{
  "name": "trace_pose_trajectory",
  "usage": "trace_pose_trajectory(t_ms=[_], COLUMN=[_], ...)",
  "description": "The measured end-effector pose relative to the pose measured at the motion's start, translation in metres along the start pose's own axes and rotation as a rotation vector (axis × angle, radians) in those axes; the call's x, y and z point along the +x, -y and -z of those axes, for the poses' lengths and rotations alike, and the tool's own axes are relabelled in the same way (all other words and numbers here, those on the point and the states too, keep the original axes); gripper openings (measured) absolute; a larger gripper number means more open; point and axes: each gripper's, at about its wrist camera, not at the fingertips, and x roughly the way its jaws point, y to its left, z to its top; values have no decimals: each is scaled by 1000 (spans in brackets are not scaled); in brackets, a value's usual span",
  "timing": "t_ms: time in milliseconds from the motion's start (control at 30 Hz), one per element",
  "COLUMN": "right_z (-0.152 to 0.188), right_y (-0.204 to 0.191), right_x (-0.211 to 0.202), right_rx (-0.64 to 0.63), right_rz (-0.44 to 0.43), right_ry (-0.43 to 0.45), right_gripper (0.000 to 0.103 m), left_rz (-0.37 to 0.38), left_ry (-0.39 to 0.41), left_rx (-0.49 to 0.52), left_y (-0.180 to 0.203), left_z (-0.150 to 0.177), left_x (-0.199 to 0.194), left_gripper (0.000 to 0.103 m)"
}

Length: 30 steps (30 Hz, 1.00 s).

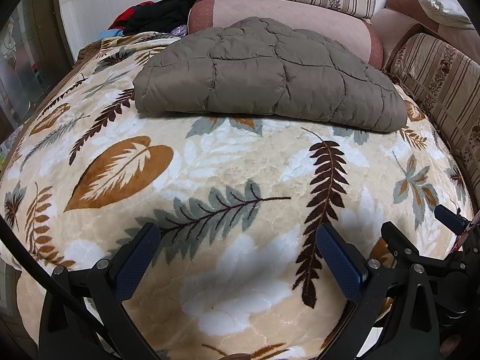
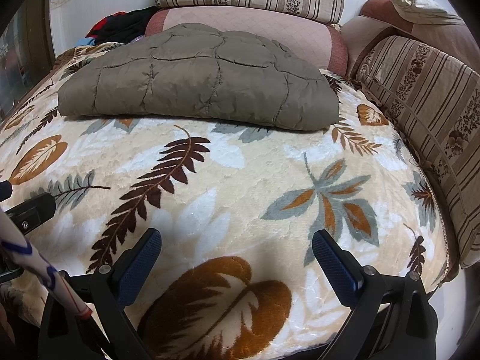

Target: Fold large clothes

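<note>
A brown-grey quilted jacket (image 1: 264, 75) lies folded into a thick rectangle at the far side of the bed, also in the right wrist view (image 2: 195, 78). My left gripper (image 1: 238, 240) is open and empty, hovering over the leaf-patterned blanket (image 1: 210, 165) well short of the jacket. My right gripper (image 2: 237, 243) is open and empty too, over the same blanket (image 2: 255, 165) near its front edge. Part of the right gripper shows at the right edge of the left wrist view (image 1: 420, 258).
Pink and striped pillows (image 1: 300, 9) stack behind the jacket. A striped bolster (image 2: 420, 105) runs along the right side. A pile of dark and red clothes (image 1: 153, 15) sits at the back left against the white headboard. A striped cord (image 2: 36, 264) hangs at the left.
</note>
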Motion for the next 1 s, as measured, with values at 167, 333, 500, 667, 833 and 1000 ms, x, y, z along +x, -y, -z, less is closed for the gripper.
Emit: trace_pose_trajectory(t_ms=[167,333,500,667,833,1000], right_z=[0,1,1,1,1,1], right_y=[0,-1,0,2,3,3], right_x=[1,2,3,3,4,5], right_rx=[-2,-4,-14,-12,-13,-10], right_rz=[-1,-2,1,5,5,7], right_ry=[1,-2,-4,-7,-11,-13], right_gripper=[102,102,102,102,102,102], left_rz=[-2,-1,-3,-6,-8,-9], left_ry=[0,-2,-7,-5,-5,-8], left_rx=[2,1,-3,1,3,5], left_y=[0,-1,-3,-3,-3,-1], left_z=[1,1,3,3,3,3], left_x=[1,1,4,4,5,4], left_gripper=[103,103,103,103,103,103])
